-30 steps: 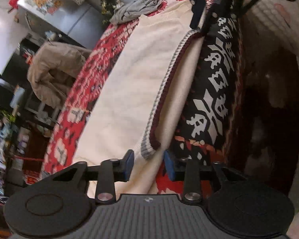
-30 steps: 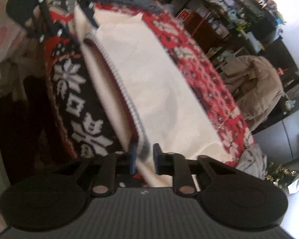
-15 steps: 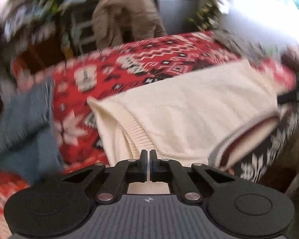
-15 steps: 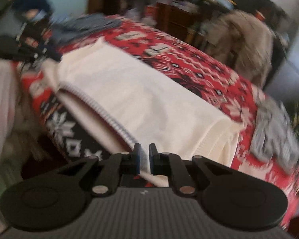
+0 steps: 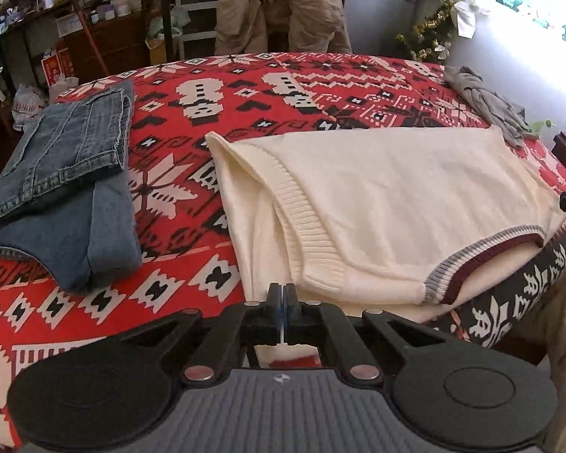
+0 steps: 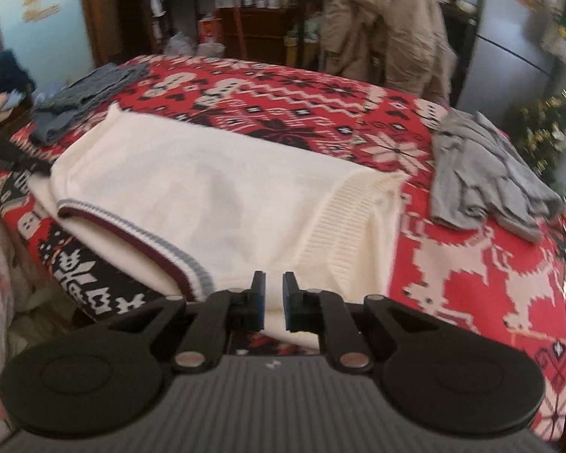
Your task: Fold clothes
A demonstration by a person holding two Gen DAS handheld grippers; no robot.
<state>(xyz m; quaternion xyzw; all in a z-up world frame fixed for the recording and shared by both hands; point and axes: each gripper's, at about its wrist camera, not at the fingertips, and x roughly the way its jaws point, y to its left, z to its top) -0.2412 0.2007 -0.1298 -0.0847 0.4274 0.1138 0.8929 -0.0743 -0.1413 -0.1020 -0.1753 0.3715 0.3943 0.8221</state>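
Both tools are swinging round from the side-on views of a second ago, when each was open around the striped collar edge, and are now facing across the desk toward the room. Left tool [image 5: 283,296] is sitting with its fingers pressed together, only a sliver of white showing between the pads, at the near edge of the cream sweater [image 5: 388,196]; whether cloth is pinched there cannot be told for sure. Right tool [image 6: 273,296] is resting with a narrow gap between its fingers, cream fabric lying just beyond and beneath them, nothing visibly gripped. That sweater is lying flat and doubled over on the red patterned cloth [image 5: 268,87] covering the desk, its grey-and-maroon striped trim [image 5: 483,249] running along the near edge and a ribbed hem band [image 5: 309,222] curving across the left portion. Folded blue jeans [image 5: 64,181] are lying to the left, well apart from the sweater. A crumpled grey garment [image 6: 483,173] is lying to the right of it. A tan jacket [image 5: 283,3] is hanging behind the desk.
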